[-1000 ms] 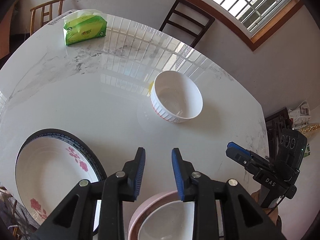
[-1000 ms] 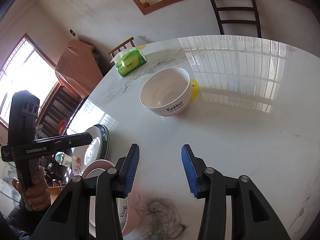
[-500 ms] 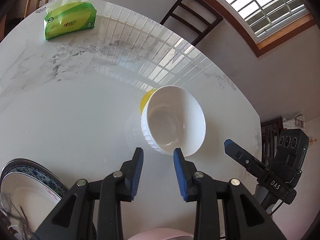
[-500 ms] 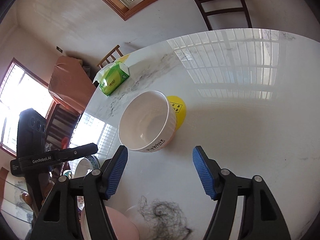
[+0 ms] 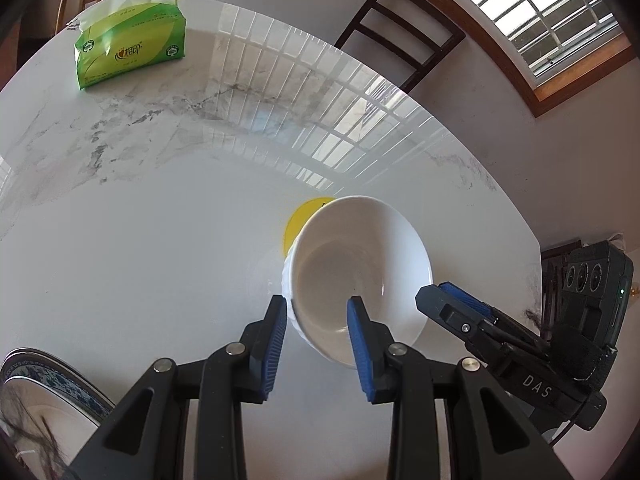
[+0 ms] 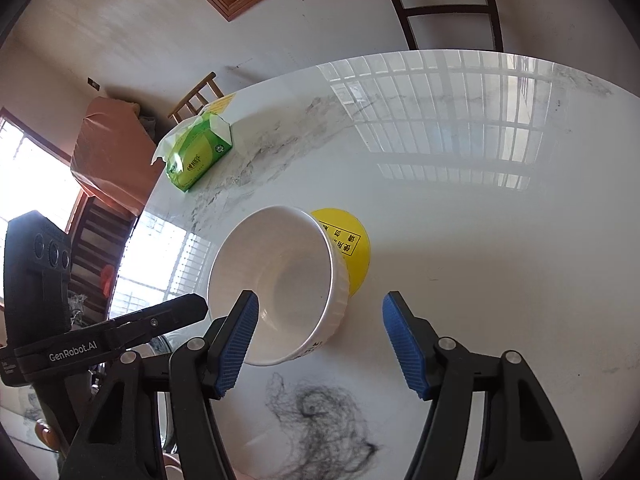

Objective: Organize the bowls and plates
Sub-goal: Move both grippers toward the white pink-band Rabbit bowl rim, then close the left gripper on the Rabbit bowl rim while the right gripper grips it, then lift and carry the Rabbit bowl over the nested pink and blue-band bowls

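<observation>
Straddling the near rim of the white bowl [image 5: 358, 276] at lower centre with the spread left gripper [image 5: 316, 346], right gripper [image 6: 320, 344] narrowing around nothing, stacking still ahead.

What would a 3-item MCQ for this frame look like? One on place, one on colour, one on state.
1. Where is the yellow disc?
A. beside the white bowl
B. on the tissue pack
C. in the plate

2. The tissue pack's colour?
A. red
B. green
C. blue

3. The white bowl is:
A. upside down
B. full of food
C. upright, empty

Key: 1 A, the disc shows from behind the bowl's far side; 2 B, the wrapper is green; 3 C, its bare inside faces up.
</observation>
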Demonstrator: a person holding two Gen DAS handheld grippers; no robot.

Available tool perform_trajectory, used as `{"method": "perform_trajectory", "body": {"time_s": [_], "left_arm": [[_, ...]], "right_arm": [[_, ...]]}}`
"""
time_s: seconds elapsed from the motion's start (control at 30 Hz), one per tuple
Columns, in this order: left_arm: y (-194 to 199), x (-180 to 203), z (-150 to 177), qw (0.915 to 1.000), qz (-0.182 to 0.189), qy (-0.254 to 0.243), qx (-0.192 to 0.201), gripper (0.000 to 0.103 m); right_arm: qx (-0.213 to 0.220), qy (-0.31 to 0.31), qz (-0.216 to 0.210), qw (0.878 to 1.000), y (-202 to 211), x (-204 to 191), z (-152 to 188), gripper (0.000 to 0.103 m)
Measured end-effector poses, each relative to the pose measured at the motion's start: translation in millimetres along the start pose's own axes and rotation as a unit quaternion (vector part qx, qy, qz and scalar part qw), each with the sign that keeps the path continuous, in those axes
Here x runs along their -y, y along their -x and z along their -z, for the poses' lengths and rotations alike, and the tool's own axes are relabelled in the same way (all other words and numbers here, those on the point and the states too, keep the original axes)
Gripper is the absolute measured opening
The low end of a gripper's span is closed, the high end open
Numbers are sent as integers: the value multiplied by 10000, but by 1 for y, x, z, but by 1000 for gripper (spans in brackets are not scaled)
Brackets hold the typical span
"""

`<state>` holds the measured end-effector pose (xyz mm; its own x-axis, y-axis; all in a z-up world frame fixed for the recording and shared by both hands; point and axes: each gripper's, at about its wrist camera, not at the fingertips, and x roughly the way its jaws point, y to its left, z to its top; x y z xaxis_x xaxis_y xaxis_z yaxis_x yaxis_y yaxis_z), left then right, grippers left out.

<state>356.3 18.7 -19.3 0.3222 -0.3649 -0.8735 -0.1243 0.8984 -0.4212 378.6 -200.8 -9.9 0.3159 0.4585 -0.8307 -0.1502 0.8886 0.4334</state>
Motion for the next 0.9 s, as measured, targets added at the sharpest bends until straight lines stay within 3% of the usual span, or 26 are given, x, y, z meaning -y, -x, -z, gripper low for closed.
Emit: {"method": "perform_trajectory", "body": {"time_s": [0.17,0.33,0.37,0.43,0.57,0.9], "left_arm": [[-13,-2,-3,9999,3,61,-118,32],[-30,-7,-5,9991,-154,132,-381,32],[-34,-9,-4,9987,-172,179,-456,22],[-36,-10,-4,9984,-308,173,-443,18],[-33,-1,-1,9973,-660,5,-331,14],[-15,-7,14,9962,-627,203,-563,14]], "right_arm": [[-100,50,144,9998,-9,-2,-4,55],[-310,91,282,9991,-24,-3,-7,33],[-351,111,298,9989,-27,-3,-7,31],[-416,136,345,9984,-31,-2,-5,20],[-407,223,264,9986,-29,-4,-3,19],[-535,-22,74,9985,-25,-4,3,18]]}}
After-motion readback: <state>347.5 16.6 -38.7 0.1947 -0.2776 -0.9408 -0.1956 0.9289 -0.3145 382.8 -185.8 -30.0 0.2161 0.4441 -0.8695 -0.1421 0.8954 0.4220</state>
